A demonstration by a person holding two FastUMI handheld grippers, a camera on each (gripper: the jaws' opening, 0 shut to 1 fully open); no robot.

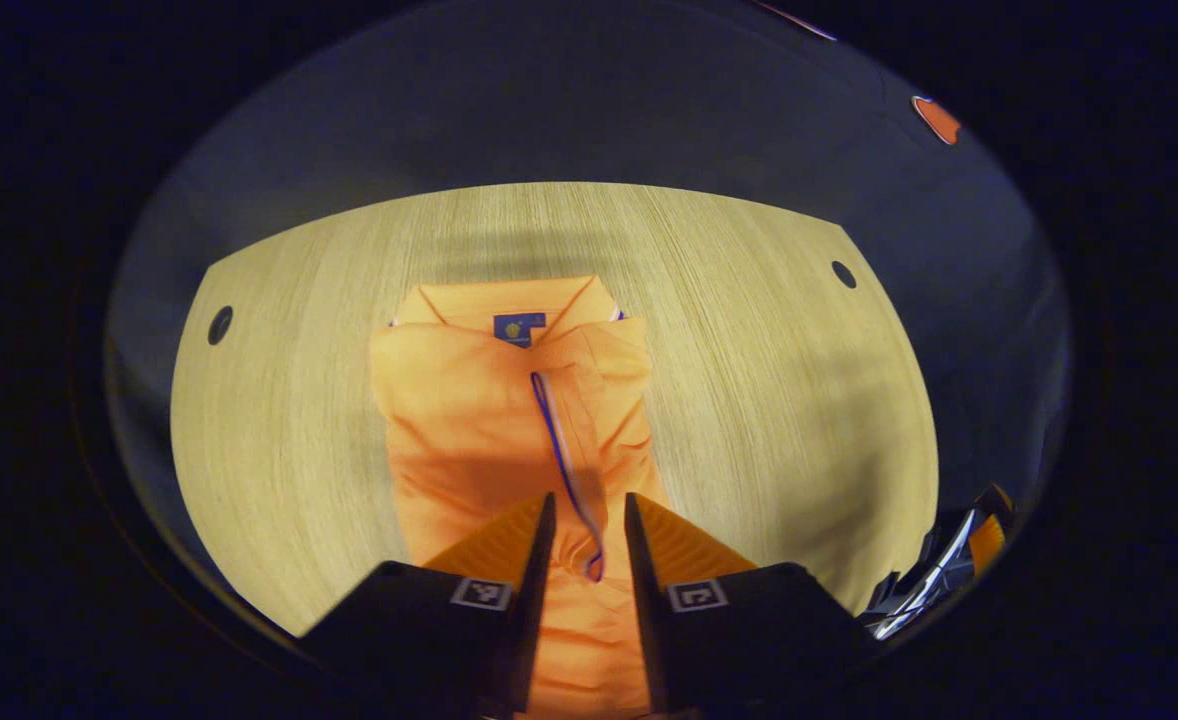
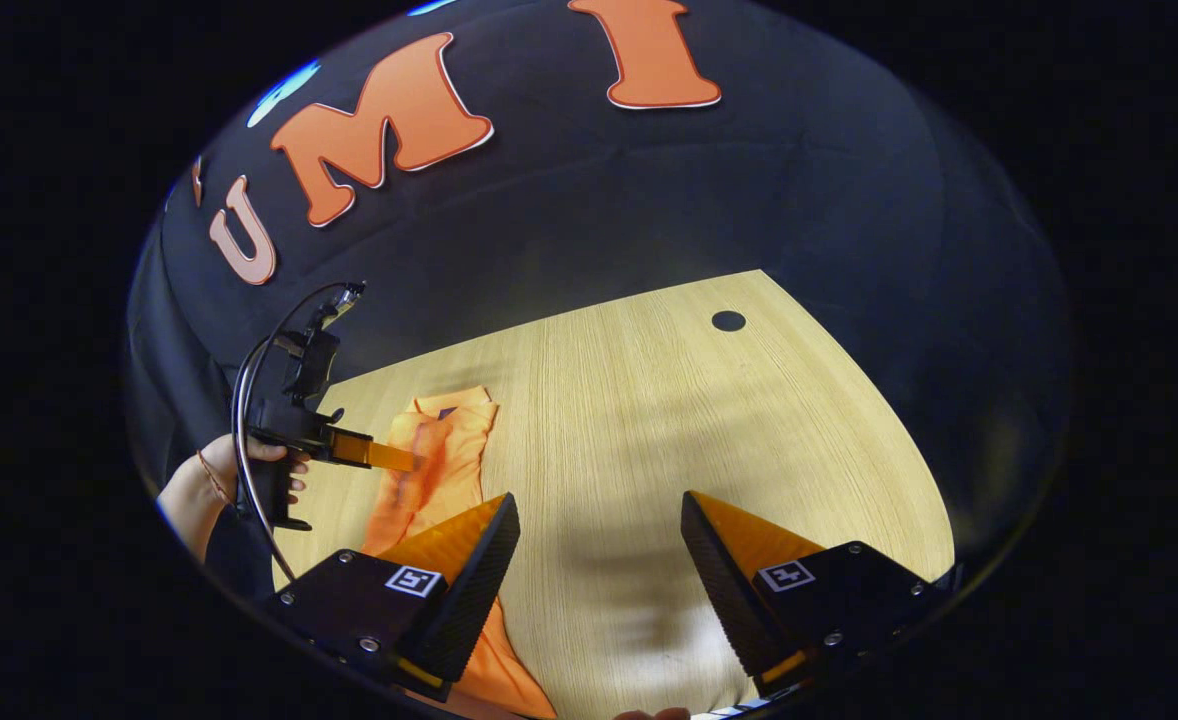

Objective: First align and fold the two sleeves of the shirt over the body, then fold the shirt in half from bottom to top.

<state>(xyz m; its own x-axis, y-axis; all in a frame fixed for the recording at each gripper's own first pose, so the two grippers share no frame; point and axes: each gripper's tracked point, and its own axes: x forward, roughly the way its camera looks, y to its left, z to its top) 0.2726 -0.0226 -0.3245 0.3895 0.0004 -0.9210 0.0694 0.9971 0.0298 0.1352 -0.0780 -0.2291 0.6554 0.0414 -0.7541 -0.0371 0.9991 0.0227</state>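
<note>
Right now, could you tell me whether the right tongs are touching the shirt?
Apart: the right gripper view shows the right tongs open over bare table, the shirt off beside them.

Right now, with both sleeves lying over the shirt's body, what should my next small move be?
Probably bring the right gripper, open above bare table, over to the shirt's bottom edge. The sleeves look folded in already, and the left gripper is poised over the hem end, so both can take it for the bottom-to-top fold.
</note>
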